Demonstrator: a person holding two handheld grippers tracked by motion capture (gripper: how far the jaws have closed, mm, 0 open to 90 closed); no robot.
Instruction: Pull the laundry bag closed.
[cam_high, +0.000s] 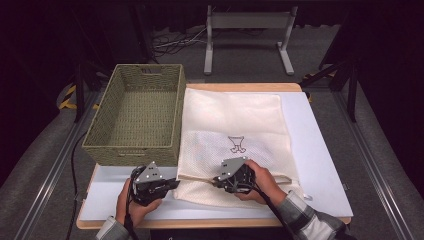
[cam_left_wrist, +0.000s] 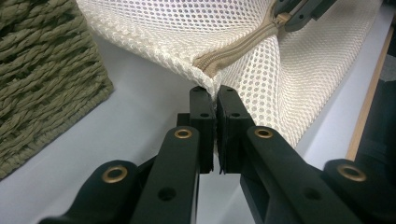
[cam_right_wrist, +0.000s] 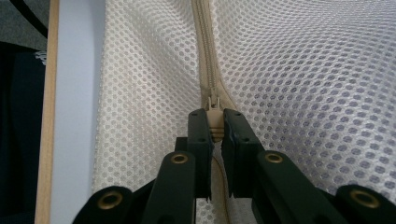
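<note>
White tabletop (cam_high: 320, 165) carries everything, and the places below are told from the cream mesh laundry bag (cam_high: 235, 120) that lies flat across its middle. Just beside the bag's left edge, touching or nearly so, stands an olive woven basket (cam_high: 135, 117). On the bag's face sits a small dark printed emblem (cam_high: 237, 144). Along the bag's near edge runs a tan zipper (cam_left_wrist: 238, 46). At the bag's near left corner the left gripper (cam_high: 172, 184) has its jaws pressed together on the mesh right at the zipper's end (cam_left_wrist: 215, 91). Farther along that same near edge, toward the bag's middle, the right gripper (cam_high: 216, 181) is clamped on the zipper pull (cam_right_wrist: 214, 122), the tan tab pinched between its two black pads (cam_right_wrist: 201, 130), with the bag's mesh lifted slightly around it
</note>
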